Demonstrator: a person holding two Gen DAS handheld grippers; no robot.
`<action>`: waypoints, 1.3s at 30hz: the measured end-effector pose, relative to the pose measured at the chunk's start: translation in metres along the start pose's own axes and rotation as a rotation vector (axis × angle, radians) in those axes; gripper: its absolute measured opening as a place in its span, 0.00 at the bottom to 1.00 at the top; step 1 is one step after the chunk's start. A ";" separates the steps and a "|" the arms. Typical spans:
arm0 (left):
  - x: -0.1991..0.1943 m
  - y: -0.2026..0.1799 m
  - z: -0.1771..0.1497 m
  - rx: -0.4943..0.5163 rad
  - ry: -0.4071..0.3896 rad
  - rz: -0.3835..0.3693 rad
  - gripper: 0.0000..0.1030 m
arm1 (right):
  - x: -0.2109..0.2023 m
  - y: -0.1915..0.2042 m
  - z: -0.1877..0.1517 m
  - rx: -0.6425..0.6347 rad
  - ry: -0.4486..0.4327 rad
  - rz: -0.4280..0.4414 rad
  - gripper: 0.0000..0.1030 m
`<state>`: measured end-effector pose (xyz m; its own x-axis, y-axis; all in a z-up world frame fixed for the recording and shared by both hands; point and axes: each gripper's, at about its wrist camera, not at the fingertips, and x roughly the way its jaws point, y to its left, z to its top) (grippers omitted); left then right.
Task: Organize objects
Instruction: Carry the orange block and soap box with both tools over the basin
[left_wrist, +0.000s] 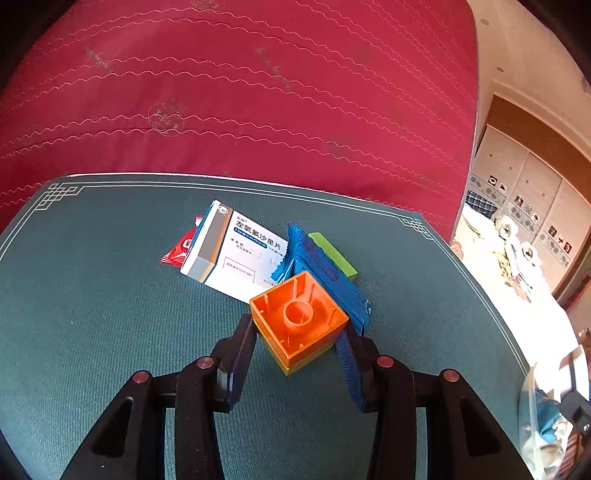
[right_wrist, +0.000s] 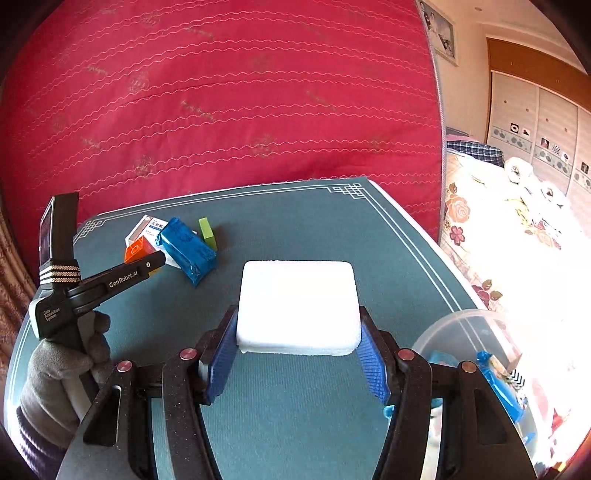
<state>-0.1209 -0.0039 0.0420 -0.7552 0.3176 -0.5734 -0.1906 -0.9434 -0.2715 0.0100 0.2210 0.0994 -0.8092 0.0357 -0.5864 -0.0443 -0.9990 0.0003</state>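
Note:
My left gripper (left_wrist: 299, 332) is shut on an orange toy block (left_wrist: 300, 319), hollow side up, held just above the green mat (left_wrist: 92, 295). Behind it lie a white medicine box (left_wrist: 236, 254), a red sachet (left_wrist: 179, 251), a blue packet (left_wrist: 325, 273) and a green bar (left_wrist: 332, 254). My right gripper (right_wrist: 299, 343) is shut on a white foam block (right_wrist: 298, 306) over the mat (right_wrist: 295, 406). The right wrist view also shows the left gripper (right_wrist: 155, 260) with the orange block (right_wrist: 137, 249), the blue packet (right_wrist: 186, 249) and the green bar (right_wrist: 207, 229).
A clear plastic tub (right_wrist: 476, 354) with blue packets inside stands at the mat's right edge, also seen in the left wrist view (left_wrist: 546, 417). A red quilted mattress (left_wrist: 240, 92) rises behind the table. A bed with floral bedding (right_wrist: 498, 240) is at right.

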 end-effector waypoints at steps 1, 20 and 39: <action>0.000 -0.004 0.000 0.010 -0.005 -0.005 0.45 | -0.008 -0.008 -0.002 0.006 -0.006 -0.003 0.59; 0.004 -0.103 -0.031 0.245 0.083 -0.131 0.45 | -0.057 -0.219 -0.059 0.298 0.003 -0.118 0.59; -0.034 -0.239 -0.037 0.368 0.081 -0.366 0.45 | -0.040 -0.234 -0.085 0.306 0.033 -0.082 0.59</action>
<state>-0.0264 0.2141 0.0983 -0.5500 0.6251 -0.5538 -0.6515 -0.7360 -0.1838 0.1029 0.4508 0.0539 -0.7767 0.1101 -0.6202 -0.2866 -0.9385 0.1924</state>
